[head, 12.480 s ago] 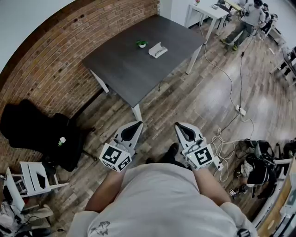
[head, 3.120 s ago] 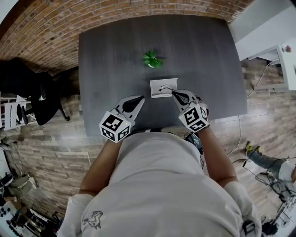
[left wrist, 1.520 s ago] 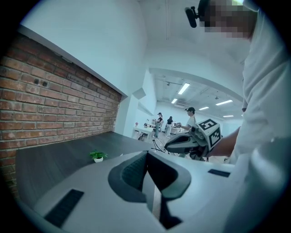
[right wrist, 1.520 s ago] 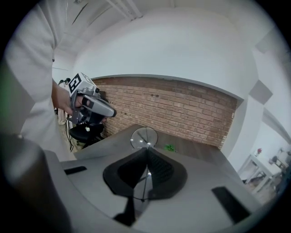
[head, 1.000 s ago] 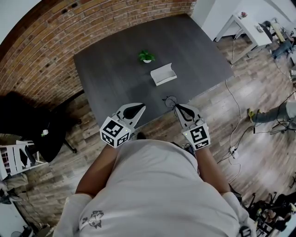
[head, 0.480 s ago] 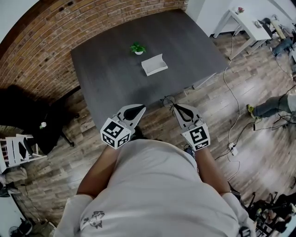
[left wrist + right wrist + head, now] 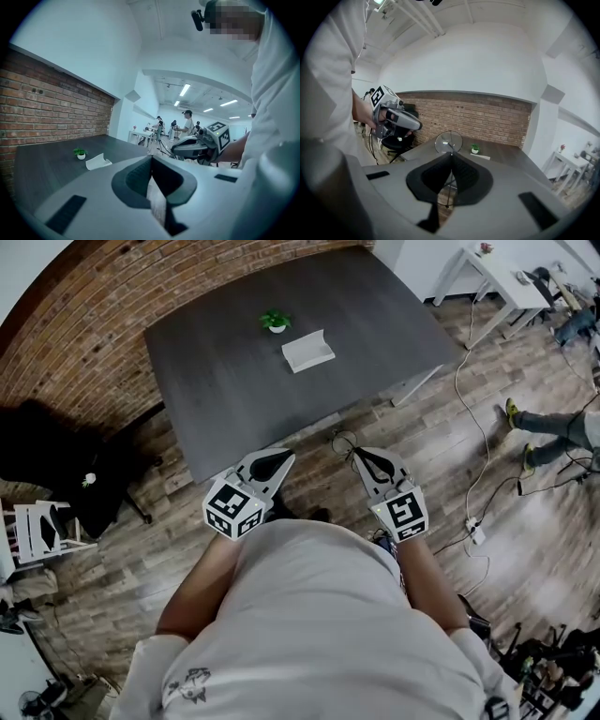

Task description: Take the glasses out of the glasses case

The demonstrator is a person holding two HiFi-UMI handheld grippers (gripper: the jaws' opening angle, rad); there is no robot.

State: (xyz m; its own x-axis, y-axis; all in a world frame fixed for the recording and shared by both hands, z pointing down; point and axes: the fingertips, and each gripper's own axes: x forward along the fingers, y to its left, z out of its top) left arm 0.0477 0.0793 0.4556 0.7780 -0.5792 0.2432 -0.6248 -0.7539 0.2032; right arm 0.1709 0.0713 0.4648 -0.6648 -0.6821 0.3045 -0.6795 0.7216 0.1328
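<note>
- Wire-rimmed glasses (image 7: 343, 442) are hanging pinched between the right gripper (image 7: 356, 453) jaws, which are pressing together on the frame just off the dark table (image 7: 234, 381)'s near edge.
- The left gripper (image 7: 285, 455) is sitting closed with nothing in it, also off the table.
- The white glasses case (image 7: 307, 351) is lying on the table beside a potted plant (image 7: 275, 322).
- The right gripper view is showing a round lens (image 7: 449, 142) clearly, whereas the head view is giving only a faint outline.

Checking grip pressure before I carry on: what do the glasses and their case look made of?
Glasses: thin dark wire frame, likely metal; round clear lenses, glass or plastic. Case: white, matte, holds its open shape, so probably plastic or card.
</note>
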